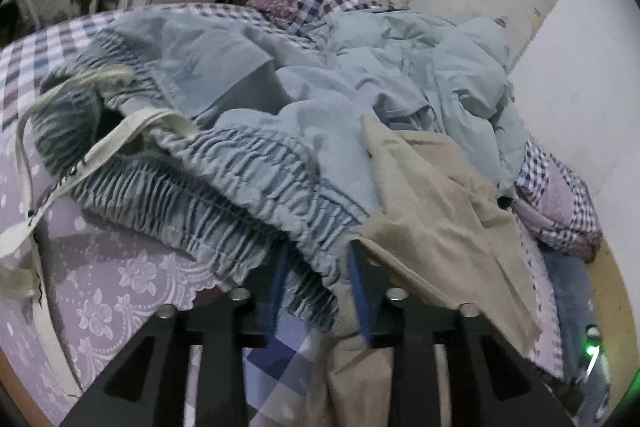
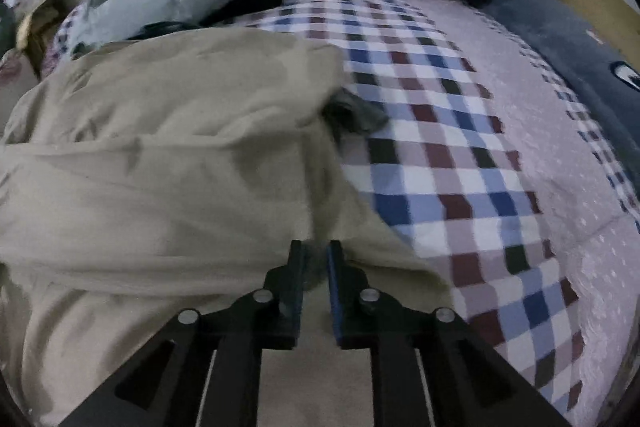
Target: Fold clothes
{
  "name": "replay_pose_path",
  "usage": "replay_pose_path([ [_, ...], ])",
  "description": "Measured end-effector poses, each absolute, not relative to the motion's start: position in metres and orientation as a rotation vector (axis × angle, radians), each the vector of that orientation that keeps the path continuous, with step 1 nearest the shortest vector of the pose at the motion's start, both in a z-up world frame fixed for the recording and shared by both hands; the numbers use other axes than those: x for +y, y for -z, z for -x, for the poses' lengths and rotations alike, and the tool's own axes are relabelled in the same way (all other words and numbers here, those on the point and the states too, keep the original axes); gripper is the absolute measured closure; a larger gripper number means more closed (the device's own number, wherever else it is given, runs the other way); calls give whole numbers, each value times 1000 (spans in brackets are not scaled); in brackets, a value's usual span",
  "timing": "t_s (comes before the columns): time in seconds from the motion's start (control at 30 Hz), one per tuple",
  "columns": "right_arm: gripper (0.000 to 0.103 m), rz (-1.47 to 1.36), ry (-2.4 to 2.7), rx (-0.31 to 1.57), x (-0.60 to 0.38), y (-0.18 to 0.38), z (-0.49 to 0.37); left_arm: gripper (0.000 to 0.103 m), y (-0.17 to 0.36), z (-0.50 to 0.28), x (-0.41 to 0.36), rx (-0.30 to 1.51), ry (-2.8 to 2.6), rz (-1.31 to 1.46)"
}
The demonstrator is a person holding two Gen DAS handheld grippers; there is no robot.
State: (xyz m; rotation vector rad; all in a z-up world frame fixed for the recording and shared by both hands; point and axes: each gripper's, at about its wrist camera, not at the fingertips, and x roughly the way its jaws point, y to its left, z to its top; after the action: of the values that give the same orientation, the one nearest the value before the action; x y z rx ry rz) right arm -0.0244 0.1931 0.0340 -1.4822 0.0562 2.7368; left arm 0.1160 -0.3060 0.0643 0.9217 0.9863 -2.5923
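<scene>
My right hand-held gripper (image 2: 315, 255) is clamped on the beige garment's (image 2: 160, 167) edge, which lies on the checkered bedspread (image 2: 440, 147). Left hand-held gripper (image 1: 318, 259) pinches the blue trousers' (image 1: 248, 179) elastic waistband, beige cloth beside it, on the bed.

We cannot see the tips of the left gripper (image 1: 320, 259); the blue elastic waistband (image 1: 248, 195) and the beige garment (image 1: 440, 223) cover them. Below the waistband, this garment runs out of the frame. In the right wrist view, the beige cloth is blurred, and left of the right gripper (image 2: 316, 251) it is cut by the edge.
</scene>
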Motion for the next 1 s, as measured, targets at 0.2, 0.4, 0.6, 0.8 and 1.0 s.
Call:
replay_pose_path([
  [0.2, 73, 1399, -2678, 234, 224, -46, -4, 50, -62, -130, -327, 1167, 2561, -849],
  [0.4, 69, 1295, -2811, 289, 218, -75, -58, 42, -65, -152, -349, 1281, 2545, -710],
  [0.6, 58, 1203, -2961, 222, 181, -85, -137, 31, -71, -168, -351, 1247, 2618, -651],
  [0.8, 56, 1195, -3042, 101, 150, -66, -202, 27, -76, -187, -344, 1182, 2702, -624],
  [1.0, 52, 1162, -3150, -31, 116, -59, -235, 24, -82, -217, -339, 1102, 2782, -542],
])
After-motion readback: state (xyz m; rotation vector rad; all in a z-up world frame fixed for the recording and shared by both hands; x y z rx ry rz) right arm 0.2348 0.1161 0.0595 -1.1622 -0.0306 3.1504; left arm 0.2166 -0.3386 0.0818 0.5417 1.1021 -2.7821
